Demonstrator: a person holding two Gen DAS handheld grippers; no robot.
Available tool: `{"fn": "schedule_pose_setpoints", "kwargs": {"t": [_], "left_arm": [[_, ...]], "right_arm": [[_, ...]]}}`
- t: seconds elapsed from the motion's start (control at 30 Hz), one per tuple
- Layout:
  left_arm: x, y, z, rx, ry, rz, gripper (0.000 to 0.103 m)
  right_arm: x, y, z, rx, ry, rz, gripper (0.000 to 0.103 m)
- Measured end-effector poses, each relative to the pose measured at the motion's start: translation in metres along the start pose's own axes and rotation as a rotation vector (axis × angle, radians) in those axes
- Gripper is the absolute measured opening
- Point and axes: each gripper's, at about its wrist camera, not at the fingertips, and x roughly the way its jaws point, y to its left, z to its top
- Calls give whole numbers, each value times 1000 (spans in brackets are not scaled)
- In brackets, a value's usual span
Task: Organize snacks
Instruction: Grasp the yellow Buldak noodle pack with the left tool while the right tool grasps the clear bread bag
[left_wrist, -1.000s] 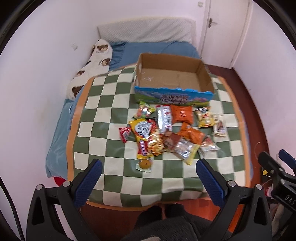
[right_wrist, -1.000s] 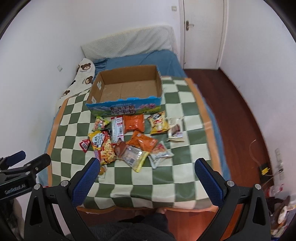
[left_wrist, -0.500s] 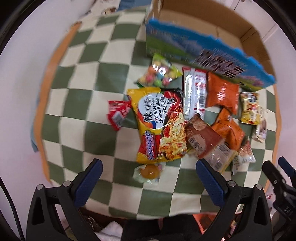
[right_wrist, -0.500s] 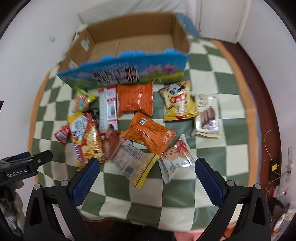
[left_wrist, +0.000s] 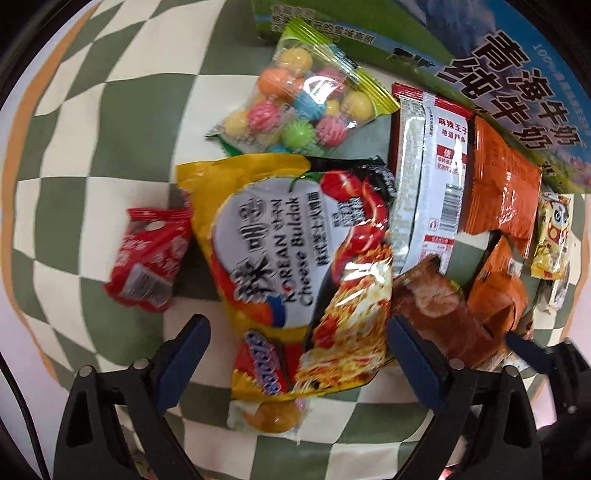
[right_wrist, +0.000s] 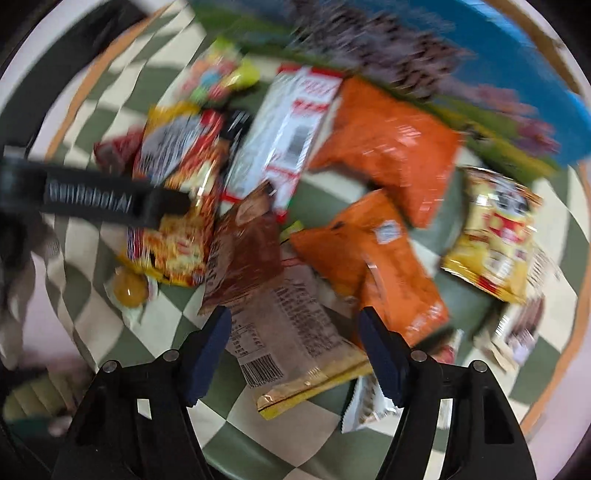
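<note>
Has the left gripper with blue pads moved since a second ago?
Yes. The left gripper has dropped toward the yellow noodle packet, which now fills the view on the checked cloth.

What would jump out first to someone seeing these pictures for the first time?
A heap of bright snack packets on a green-and-white checked cloth, led by the big yellow Korean Cheese Buldak noodle bag in the middle. Above it lies a clear bag of coloured candy balls, against the printed blue box wall. The left hand-held gripper straddles the noodle bag's lower end, jaws closing; the right hand-held gripper is closing over a brown-and-gold packet.
</note>
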Motion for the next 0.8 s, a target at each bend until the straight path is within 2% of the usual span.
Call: {"fn": "schedule_pose_setpoints", "kwargs": {"t": [0.07, 0.17, 0.3, 0.4, 0.47, 0.53, 0.67, 0.7, 0.77, 0.8], "left_arm": [[6, -4, 3, 8, 1, -17, 94], [14, -10, 7, 23, -1, 1, 82], [17, -10, 3, 49, -29, 7, 77], [13, -13, -5, 77, -41, 4, 74], [6, -11, -16, 99, -37, 15, 74], [11, -13, -23, 135, -42, 53, 74], [20, -14, -45, 213, -43, 112, 74], [22, -16, -49, 234, -42, 119, 76], [33, -23, -50, 252, -38, 128, 78], [37, -25, -49, 255, -29, 128, 81]], "right_arm": [[13, 4, 5, -27, 38, 8, 73], [29, 5, 11, -9, 79, 50, 73], [33, 6, 11, 33, 69, 78, 71], [31, 3, 1, 59, 64, 60, 63], [29, -1, -9, 139, 58, 56, 57], [28, -16, -21, 303, 55, 87, 56], [34, -47, -54, 696, 60, 233, 56], [38, -51, -62, 782, 58, 295, 56], [45, -53, -67, 840, 72, 356, 59], [47, -52, -66, 839, 75, 356, 61]]}}
